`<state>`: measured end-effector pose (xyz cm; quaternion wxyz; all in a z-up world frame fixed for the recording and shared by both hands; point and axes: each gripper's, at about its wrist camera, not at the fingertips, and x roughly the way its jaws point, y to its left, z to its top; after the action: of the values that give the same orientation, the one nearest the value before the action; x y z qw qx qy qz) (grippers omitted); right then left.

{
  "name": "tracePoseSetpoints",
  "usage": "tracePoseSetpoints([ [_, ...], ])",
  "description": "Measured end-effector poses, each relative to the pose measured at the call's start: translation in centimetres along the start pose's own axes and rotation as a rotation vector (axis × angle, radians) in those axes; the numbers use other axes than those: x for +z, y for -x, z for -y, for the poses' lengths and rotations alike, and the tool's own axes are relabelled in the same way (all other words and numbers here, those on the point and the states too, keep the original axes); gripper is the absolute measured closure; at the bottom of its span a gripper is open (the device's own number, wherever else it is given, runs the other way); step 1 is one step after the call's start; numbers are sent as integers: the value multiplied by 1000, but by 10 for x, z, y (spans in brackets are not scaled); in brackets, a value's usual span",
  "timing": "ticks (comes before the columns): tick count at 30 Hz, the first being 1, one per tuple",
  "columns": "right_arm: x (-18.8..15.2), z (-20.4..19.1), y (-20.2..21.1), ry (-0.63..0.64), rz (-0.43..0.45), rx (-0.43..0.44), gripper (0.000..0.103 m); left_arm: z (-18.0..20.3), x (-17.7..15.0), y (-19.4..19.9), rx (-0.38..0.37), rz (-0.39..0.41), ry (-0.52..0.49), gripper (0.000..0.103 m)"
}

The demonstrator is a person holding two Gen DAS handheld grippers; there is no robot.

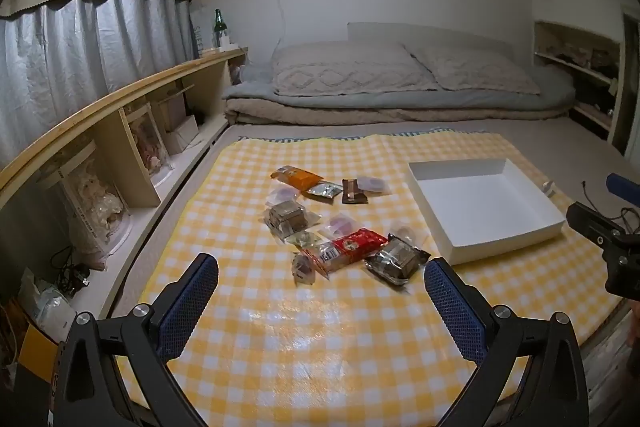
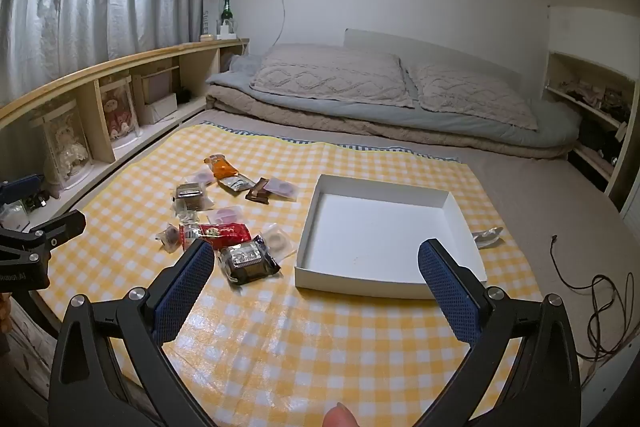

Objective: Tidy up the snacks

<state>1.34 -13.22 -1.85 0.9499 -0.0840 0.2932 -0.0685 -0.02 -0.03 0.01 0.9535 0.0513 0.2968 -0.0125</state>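
the shallow white cardboard box [image 2: 456,205] serves as landmark. in the right wrist view its near right corner is hidden behind a blue padded finger [image 2: 450,291] of the right tool [image 2: 312,283]. left of the box, the clear-wrapped brown cake [image 2: 246,261] covers part of the red foil snack packet [image 2: 224,233], whose print is too small to read. in the left wrist view, right of the box, the right tool [image 1: 608,239] is cut off by the frame edge, so its opening cannot be judged. beyond the box, the wooden side shelf's contents [image 1: 576,57] are too blurred to identify.
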Motion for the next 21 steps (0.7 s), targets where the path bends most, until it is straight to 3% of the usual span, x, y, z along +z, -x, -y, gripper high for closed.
tracePoseSetpoints([
  [21, 0, -1, -2, 1, -7, -1, 0, 3, 0, -6, -9, -20, 1, 0],
])
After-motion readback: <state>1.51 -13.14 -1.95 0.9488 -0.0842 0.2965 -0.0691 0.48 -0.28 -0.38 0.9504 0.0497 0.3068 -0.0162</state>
